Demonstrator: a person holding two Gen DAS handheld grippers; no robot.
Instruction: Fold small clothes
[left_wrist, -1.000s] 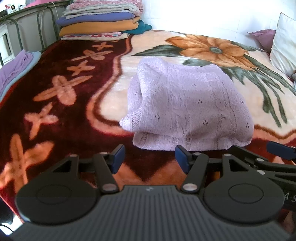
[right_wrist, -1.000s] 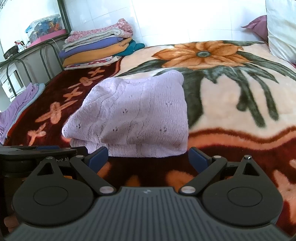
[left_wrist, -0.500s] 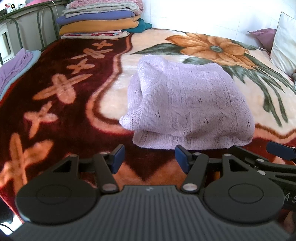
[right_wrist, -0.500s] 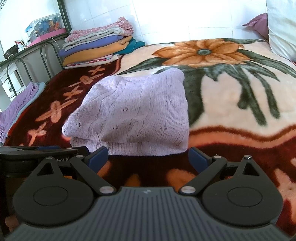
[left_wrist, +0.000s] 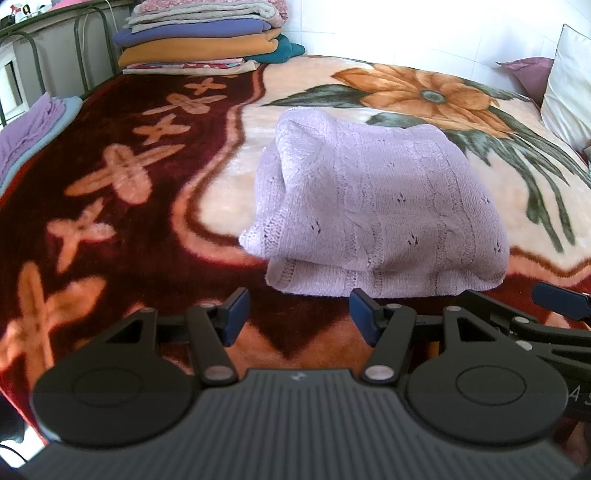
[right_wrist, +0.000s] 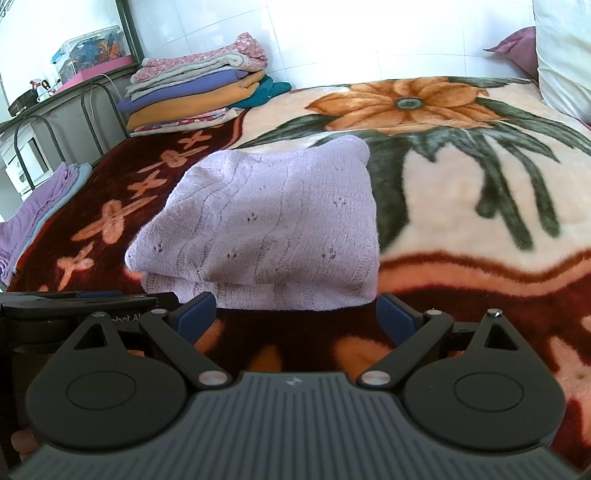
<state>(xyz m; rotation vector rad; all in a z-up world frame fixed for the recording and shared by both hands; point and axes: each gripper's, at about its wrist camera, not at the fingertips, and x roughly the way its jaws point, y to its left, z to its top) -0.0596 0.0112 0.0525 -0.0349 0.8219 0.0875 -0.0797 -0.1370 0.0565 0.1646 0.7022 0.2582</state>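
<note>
On the left edge of the bed, a small stack of folded lilac and blue cloth (left_wrist: 26, 133) is seen, and further back a taller pile of folded blankets (left_wrist: 203, 40) is stacked against the wall. Just right of the dark red border, on the flowered blanket (left_wrist: 122, 258), the lilac knitted sweater (left_wrist: 376, 210) is laid as a thick folded bundle, its near hem close to both tools but not touched by either. The left gripper (left_wrist: 297, 315) is held with its jaws spread and nothing between them; the right gripper (right_wrist: 297, 314) is likewise held wide apart and empty, slightly to the right of the bundle's near edge. The fold is judged nearly finished, though the left side of the bundle is seen bulging and a loose corner is left sticking out. If only the top layer is pinched, the bundle could be pulled open and the fold undone. If the jaws are pushed in low, the plush blanket could be caught along with the knit and dragged. The open knit could also be snagged on a pad's edge and stretched. At the far right a white pillow (left_wrist: 569, 85) is propped, well clear of the work.
</note>
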